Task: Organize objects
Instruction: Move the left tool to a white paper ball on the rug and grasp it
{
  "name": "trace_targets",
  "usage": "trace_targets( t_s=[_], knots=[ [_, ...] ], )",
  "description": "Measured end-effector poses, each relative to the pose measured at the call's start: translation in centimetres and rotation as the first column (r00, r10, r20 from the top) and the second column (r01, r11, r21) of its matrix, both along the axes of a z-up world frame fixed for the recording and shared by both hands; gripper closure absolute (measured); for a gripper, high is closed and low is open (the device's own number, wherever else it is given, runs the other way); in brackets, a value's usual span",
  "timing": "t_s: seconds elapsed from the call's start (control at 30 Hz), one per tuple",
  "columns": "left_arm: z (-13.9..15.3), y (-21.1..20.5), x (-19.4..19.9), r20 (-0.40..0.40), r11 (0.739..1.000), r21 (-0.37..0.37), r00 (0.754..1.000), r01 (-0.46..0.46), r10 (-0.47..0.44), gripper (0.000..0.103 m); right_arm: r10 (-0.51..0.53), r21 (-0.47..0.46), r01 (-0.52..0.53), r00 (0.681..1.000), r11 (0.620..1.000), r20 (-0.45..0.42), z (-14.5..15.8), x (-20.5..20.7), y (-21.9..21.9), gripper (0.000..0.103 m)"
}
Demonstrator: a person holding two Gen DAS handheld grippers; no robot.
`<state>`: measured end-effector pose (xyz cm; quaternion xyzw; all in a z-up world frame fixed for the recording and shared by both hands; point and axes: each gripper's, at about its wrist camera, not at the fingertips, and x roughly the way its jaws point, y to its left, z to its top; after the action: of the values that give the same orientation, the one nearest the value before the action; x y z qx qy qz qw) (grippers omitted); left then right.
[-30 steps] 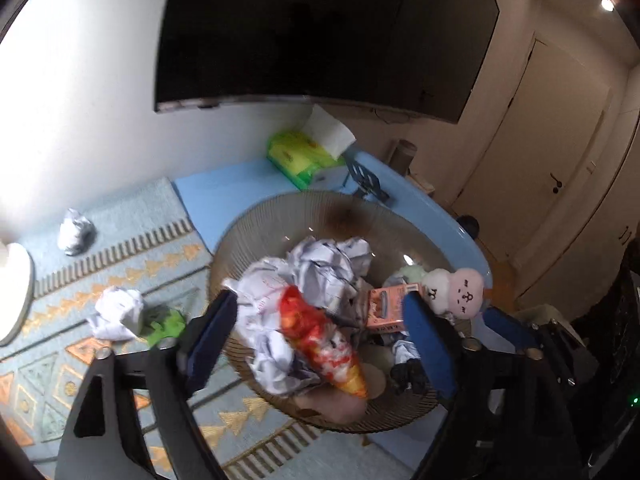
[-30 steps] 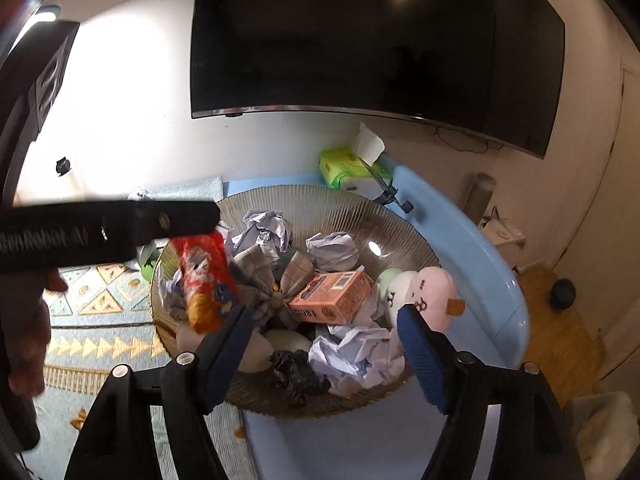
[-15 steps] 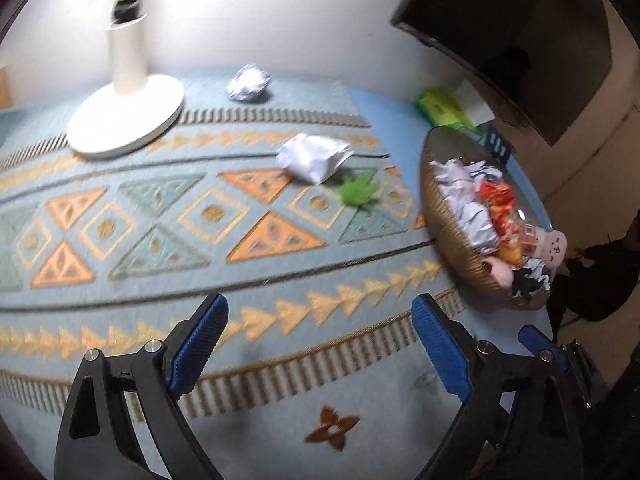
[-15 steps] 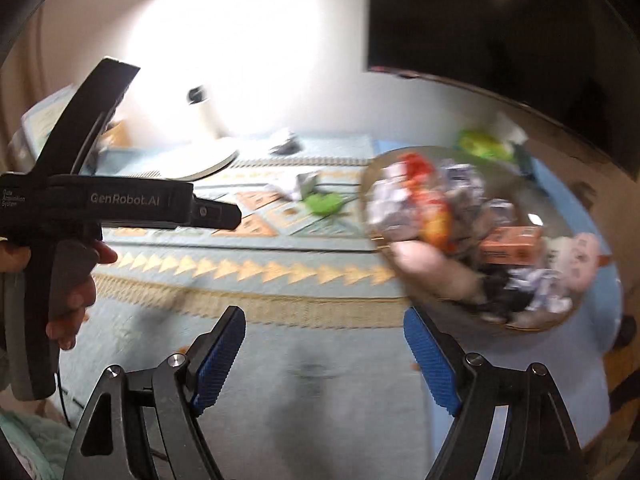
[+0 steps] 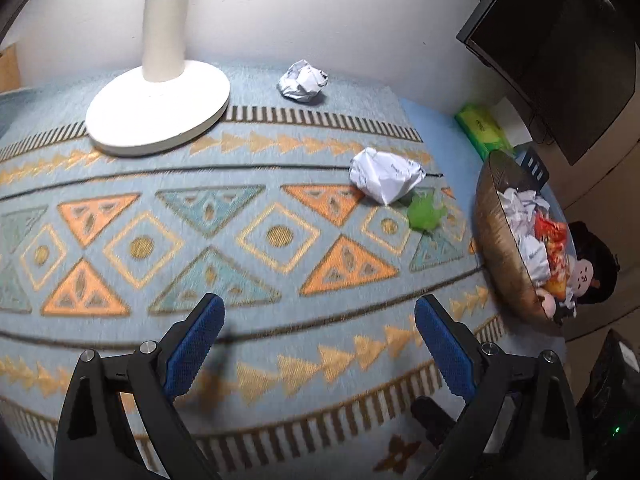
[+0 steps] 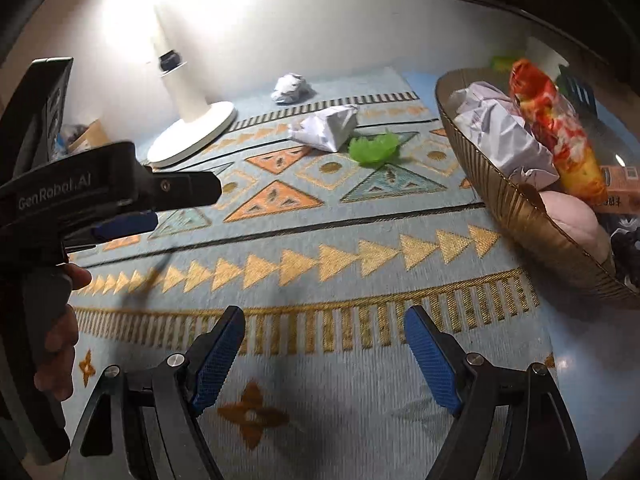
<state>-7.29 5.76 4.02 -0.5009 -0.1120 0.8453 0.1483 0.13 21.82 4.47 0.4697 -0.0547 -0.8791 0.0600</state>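
A brown ribbed bowl point(image 5: 502, 248) point(image 6: 516, 208) at the right holds crumpled paper, a red snack bag point(image 6: 556, 128), an orange box and plush toys. On the patterned rug lie a white crumpled paper point(image 5: 386, 176) point(image 6: 326, 130), a green crinkled item point(image 5: 427, 212) point(image 6: 374, 146) beside it, and a second paper ball point(image 5: 303, 85) point(image 6: 290, 88) near the wall. My left gripper point(image 5: 316, 344) is open and empty above the rug, well short of the papers. My right gripper point(image 6: 324, 356) is open and empty above the rug, left of the bowl.
A white fan stand with a round base point(image 5: 160, 108) point(image 6: 192, 128) stands on the rug at the back left. A green tissue box point(image 5: 484, 132) sits behind the bowl under a wall television point(image 5: 560, 52). The left hand-held gripper body point(image 6: 80, 196) shows at the left of the right wrist view.
Both grippers have swung left from above the bowl toward the rug. The bowl now sits at the right edge of both views. Both stay open and empty.
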Motion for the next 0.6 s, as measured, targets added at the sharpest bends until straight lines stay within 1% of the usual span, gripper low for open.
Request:
trace_targets(
  t_s=[0.07, 0.1, 0.17, 0.23, 0.3, 0.33, 0.37, 0.43, 0.47, 0.5, 0.57, 0.6],
  knots=[
    [-0.3, 1.6, -2.6, -0.028, 0.999, -0.025, 0.999, 0.029, -0.030, 0.009, -0.044, 0.032, 0.044, 0.999, 0.998, -0.004, -0.4, -1.4, 0.3, 0.023],
    [-0.5, 2.6, -3.8, -0.034, 0.998, -0.041, 0.998, 0.053, -0.055, 0.011, -0.061, 0.046, 0.061, 0.998, 0.997, -0.005, -0.7, -2.0, 0.3, 0.023],
    [-1.2, 4.7, -6.0, -0.028, 0.992, -0.057, 0.993, 0.115, -0.116, 0.015, -0.080, 0.072, 0.080, 0.997, 0.994, -0.006, -1.1, -3.0, 0.2, 0.022],
    [-2.0, 6.6, -7.7, -0.017, 0.985, -0.058, 0.987, 0.160, -0.162, 0.018, -0.087, 0.098, 0.088, 0.996, 0.991, -0.014, -1.2, -3.9, -0.3, 0.022],
    [-2.4, 7.7, -8.7, -0.038, 0.981, -0.067, 0.982, 0.181, -0.183, 0.021, -0.102, 0.121, 0.104, 0.995, 0.987, -0.020, -1.2, -4.9, -0.7, 0.022],
    [-2.3, 7.9, -9.2, -0.075, 0.983, -0.069, 0.981, 0.172, -0.177, 0.023, -0.108, 0.135, 0.110, 0.994, 0.985, -0.023, -1.3, -5.4, -1.0, 0.022],
    [-2.2, 7.7, -9.6, -0.091, 0.985, -0.061, 0.982, 0.161, -0.166, 0.033, -0.114, 0.149, 0.116, 0.993, 0.982, -0.024, -1.3, -6.0, -1.3, 0.022],
    [-2.4, 7.1, -10.7, -0.075, 0.988, -0.029, 0.985, 0.153, -0.155, 0.041, -0.127, 0.173, 0.131, 0.991, 0.976, -0.037, -1.5, -7.1, -1.9, 0.022],
    [-2.4, 6.7, -11.1, -0.090, 0.988, -0.031, 0.984, 0.154, -0.157, 0.047, -0.129, 0.180, 0.136, 0.991, 0.974, -0.047, -1.5, -7.7, -2.1, 0.021],
    [-2.3, 6.3, -11.4, -0.103, 0.987, -0.044, 0.982, 0.154, -0.158, 0.049, -0.123, 0.187, 0.130, 0.991, 0.974, -0.051, -1.5, -8.3, -2.5, 0.017],
    [-2.2, 5.0, -12.0, -0.134, 0.990, -0.077, 0.983, 0.117, -0.127, 0.050, -0.089, 0.219, 0.105, 0.993, 0.970, -0.079, -1.7, -9.5, -3.6, 0.014],
    [-2.2, 4.0, -12.4, -0.144, 0.993, -0.067, 0.984, 0.093, -0.102, 0.050, -0.069, 0.229, 0.085, 0.995, 0.970, -0.077, -1.7, -10.1, -4.0, 0.014]
  ],
)
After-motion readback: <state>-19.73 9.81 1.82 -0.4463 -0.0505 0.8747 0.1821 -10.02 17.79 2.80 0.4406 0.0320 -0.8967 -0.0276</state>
